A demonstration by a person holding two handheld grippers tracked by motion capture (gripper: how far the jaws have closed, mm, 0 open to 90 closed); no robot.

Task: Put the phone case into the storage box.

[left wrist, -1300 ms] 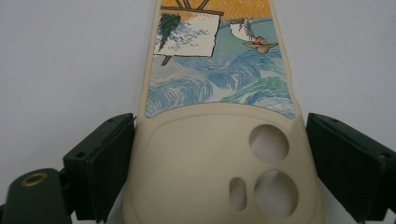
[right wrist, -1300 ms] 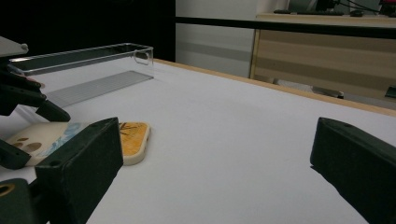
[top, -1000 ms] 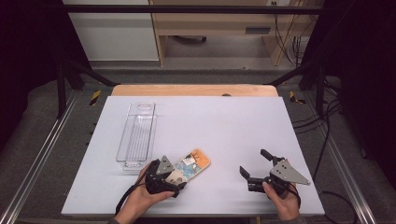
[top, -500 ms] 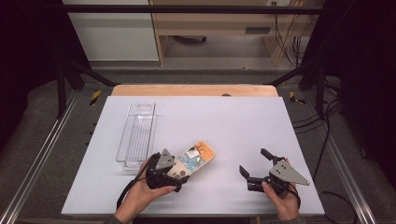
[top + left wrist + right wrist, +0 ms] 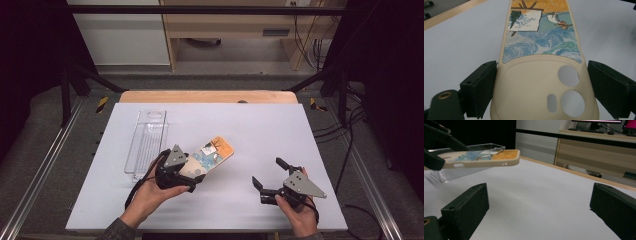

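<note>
Above the white surface (image 5: 250,125) near its front left, our left hand-held gripper (image 5: 192,177) clamps the phone case (image 5: 210,155) aloft by its camera end, right hand-held gripper (image 5: 267,175) wide and empty; next move, we judge, needs a placement spot, perhaps the clear tray (image 5: 146,142).

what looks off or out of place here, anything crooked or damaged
Nothing looks damaged or spilled. The phone case is off the table, held by its camera end in the left gripper and jutting out unsupported. The clear tray lies flat, and the right gripper is open.

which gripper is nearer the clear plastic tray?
Left. The left gripper, holding the phone case, sits just beside the clear plastic tray; the right gripper is far across the table.
</note>
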